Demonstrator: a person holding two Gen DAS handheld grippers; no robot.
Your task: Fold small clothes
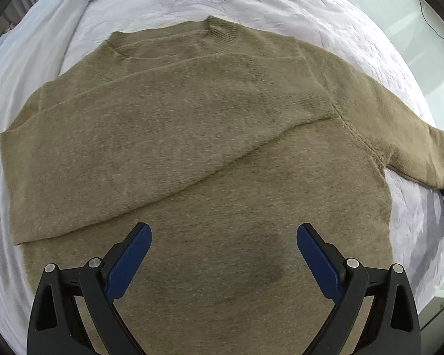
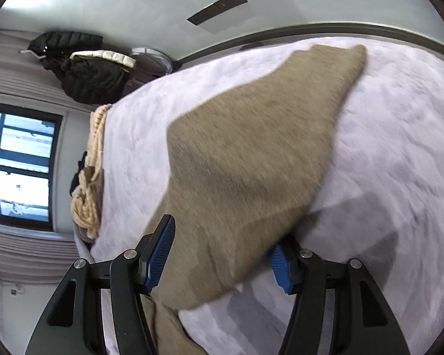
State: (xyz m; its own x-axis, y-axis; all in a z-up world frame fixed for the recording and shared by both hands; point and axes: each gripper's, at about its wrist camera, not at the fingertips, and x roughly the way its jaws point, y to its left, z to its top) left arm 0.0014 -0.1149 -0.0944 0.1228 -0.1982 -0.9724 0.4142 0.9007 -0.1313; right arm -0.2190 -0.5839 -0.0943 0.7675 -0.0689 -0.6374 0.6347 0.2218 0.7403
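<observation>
Below the left gripper, whose blue-padded jaws are standing wide apart and empty, an olive-brown knit sweater is lying flat on a white quilted bedspread, one sleeve folded across its chest and the ribbed collar pointing away. Only the right wrist view is showing the other sleeve hanging lifted between the fingers of the right gripper; whether they are pinching it cannot be told. Beyond the bed, that view is also taking in cream knitwear, dark puffer jackets and a window.
</observation>
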